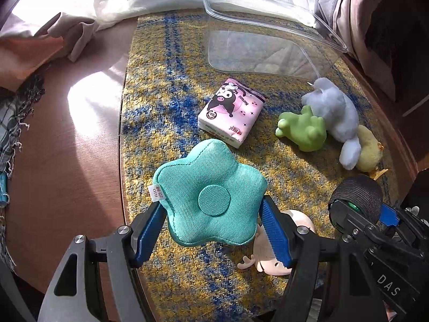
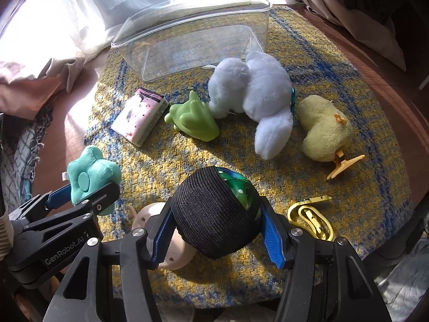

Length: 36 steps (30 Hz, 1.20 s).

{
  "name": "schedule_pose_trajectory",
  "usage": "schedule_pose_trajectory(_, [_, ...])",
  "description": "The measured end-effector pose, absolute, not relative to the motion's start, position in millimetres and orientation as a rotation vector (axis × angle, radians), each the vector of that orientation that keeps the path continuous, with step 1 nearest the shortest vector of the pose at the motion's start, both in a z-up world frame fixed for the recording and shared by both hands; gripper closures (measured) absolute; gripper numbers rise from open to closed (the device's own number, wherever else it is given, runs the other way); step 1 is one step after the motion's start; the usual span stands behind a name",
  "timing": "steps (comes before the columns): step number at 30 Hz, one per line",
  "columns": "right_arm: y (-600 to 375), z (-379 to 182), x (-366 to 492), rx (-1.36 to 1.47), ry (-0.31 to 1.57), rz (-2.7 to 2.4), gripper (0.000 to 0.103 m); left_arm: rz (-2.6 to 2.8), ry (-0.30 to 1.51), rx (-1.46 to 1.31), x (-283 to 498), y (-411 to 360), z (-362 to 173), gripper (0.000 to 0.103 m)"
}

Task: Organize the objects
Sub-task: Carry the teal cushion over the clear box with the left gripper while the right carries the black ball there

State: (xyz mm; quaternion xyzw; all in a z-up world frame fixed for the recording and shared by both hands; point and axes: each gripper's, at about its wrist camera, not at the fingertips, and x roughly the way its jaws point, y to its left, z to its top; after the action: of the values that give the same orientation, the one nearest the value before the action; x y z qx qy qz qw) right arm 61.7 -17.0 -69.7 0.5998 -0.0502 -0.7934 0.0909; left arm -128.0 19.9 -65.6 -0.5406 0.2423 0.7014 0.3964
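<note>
Teal corduroy flower-shaped cushion (image 1: 209,198) sits pinched between the blue pads of the left gripper (image 1: 213,222), above the yellow-and-blue woven mat (image 1: 161,80); the black-mesh-wrapped ball with green showing through (image 2: 214,212) is clamped the same way in the right gripper (image 2: 215,230). Both look bound for the clear plastic bin (image 2: 193,13) at the mat's far edge.

The cushion is soft and held only by its side lobes, so it could fold or squirm out if tilted during the carry. The ball is round and its mesh sleeve looks loose; I judge that it could roll out between the pads, or that the sleeve could shift. The two grippers are close together, and heading for one bin at once risks a knock. The bin seems light and might slide when something is dropped against its wall.

Only the right wrist view shows the yellow plastic clip (image 2: 311,214) lying near the mat's edge, the whole yellow plush chick (image 2: 324,128), and the bin as an open-topped box. The left wrist view shows the cartoon print on the pink tissue pack (image 1: 232,112) and the cushion's white side label, and more of the pale peach rubber toy (image 1: 270,257) beneath the pads.
</note>
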Motion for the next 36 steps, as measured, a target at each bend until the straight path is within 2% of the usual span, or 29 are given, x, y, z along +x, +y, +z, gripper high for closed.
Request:
schedule_pose_trajectory(24, [24,-12,37,1.593,-0.006,-2.34,0.044,1.879,0.44,-1.355,-102,44,-22,0.033])
schedule_pose_trajectory(25, [24,-10,35,1.554,0.066,-2.243,0.044,1.882,0.435,-1.35,-102,46,-20,0.033])
schedule_pose_trajectory(28, [28,-4,30,1.498,0.113,-2.169,0.044,1.898,0.438,-1.33,-101,53,-13,0.033])
schedule_pose_trajectory(36, [33,12,14,1.426,0.106,-2.172,0.044,1.92,0.422,-1.278,-97,68,6,0.033])
